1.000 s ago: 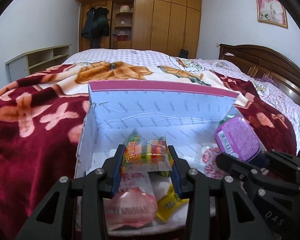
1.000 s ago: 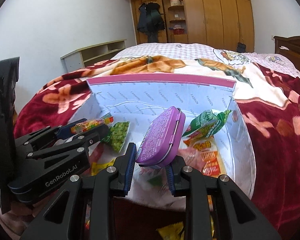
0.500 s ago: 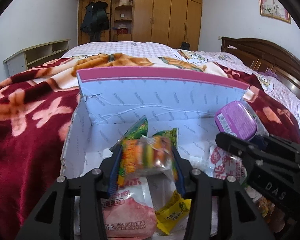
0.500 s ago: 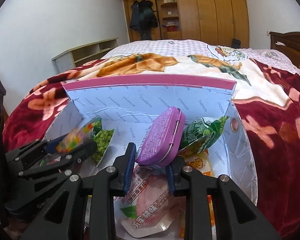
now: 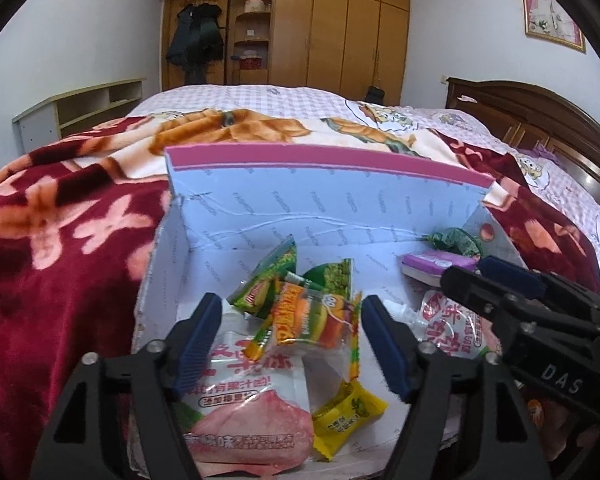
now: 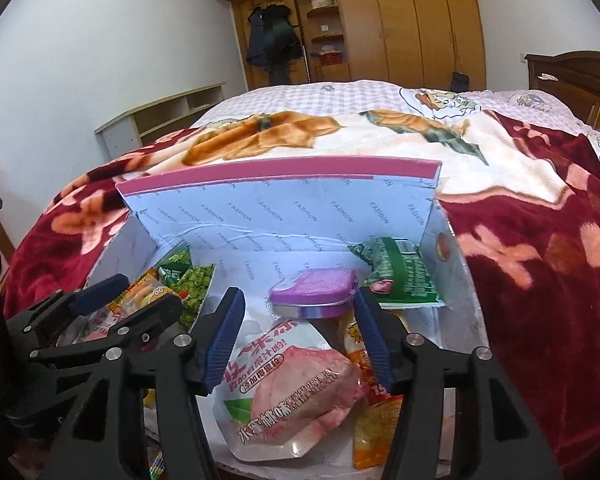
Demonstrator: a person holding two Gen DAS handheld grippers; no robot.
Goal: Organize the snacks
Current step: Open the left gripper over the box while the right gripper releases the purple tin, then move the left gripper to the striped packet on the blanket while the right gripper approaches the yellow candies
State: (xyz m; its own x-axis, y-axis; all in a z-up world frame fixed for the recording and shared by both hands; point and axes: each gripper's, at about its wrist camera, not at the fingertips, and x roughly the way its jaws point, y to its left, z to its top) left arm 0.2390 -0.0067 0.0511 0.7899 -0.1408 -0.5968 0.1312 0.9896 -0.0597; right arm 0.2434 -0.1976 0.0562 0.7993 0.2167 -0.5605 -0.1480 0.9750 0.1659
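Note:
An open pale-blue box with a pink rim sits on the bed and holds several snacks. My left gripper hangs over its left half with jaws opening. An orange gummy packet lies loose between them on the other packets, and neither pad touches it. My right gripper is over the right half, its jaws also opening. A purple tin lies flat on the box floor between its fingertips, no longer pinched.
A pink jelly pouch, green pea packets, a yellow candy and a dark green packet fill the box. A red flowered blanket surrounds it. A wooden headboard is at the right and a wardrobe beyond.
Both grippers have opened. The orange packet dropped out of the left jaws onto the snacks. The purple tin left the right jaws and tipped from upright to flat on the box floor.

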